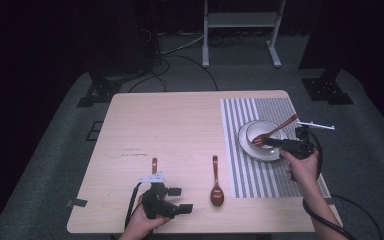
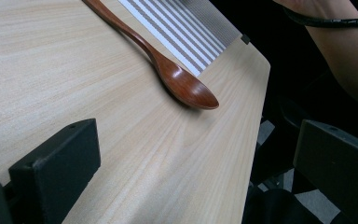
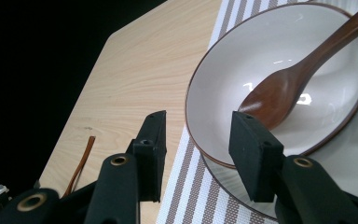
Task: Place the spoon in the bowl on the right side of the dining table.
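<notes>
Dark carpet surrounds the wooden counter (image 1: 180, 125). One spoon (image 1: 216, 187) is seen beside the striped mat (image 1: 240, 165); another spoon (image 3: 289, 79) rests in the bowl (image 3: 214, 79) (plate (image 1: 243, 146) beneath). Both grippers, left (image 1: 180, 199) and right (image 3: 196, 154), are held with jaws apart, empty.

We see the counter (image 1: 180, 130) with a placemat (image 1: 260, 175) on its right part. On the placemat's far half sits a plate (image 1: 246, 145) carrying a bowl (image 1: 254, 131), and a spoon (image 1: 280, 127) lies in the bowl, its handle reaching far-right over the rim. Just left of the placemat's near end a second spoon (image 1: 216, 185) lies on the bare counter, bowl end nearest us. Further left we find a thin stick (image 1: 154, 165), near the counter's near edge.
</notes>
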Tool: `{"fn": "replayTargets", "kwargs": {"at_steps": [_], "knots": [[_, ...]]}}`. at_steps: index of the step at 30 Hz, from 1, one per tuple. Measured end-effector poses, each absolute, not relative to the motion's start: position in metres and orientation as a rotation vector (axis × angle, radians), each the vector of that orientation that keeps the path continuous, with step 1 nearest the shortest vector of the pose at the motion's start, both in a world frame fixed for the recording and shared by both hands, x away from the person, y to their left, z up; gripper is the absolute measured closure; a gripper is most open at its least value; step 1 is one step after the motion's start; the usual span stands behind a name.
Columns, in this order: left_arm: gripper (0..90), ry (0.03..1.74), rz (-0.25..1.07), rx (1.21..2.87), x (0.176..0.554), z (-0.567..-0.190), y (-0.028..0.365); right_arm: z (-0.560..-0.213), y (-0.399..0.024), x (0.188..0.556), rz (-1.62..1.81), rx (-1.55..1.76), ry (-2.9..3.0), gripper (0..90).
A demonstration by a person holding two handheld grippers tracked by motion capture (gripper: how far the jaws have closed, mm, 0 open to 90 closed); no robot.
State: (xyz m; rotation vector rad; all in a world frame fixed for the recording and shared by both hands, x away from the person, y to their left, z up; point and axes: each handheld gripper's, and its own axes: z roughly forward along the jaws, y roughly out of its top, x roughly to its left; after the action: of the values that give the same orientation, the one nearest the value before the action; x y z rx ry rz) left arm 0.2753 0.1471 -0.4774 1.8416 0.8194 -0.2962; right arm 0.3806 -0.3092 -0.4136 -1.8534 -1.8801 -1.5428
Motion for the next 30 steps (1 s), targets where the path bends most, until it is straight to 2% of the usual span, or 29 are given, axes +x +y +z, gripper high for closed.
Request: {"fn": "replayTargets", "kwargs": {"at_steps": [30], "knots": [[0.0,0.822,-0.296,1.839,0.275,-0.477,0.148,-0.426,-0.284,0.351,-1.544,-1.723,-1.925,51.4]]}}
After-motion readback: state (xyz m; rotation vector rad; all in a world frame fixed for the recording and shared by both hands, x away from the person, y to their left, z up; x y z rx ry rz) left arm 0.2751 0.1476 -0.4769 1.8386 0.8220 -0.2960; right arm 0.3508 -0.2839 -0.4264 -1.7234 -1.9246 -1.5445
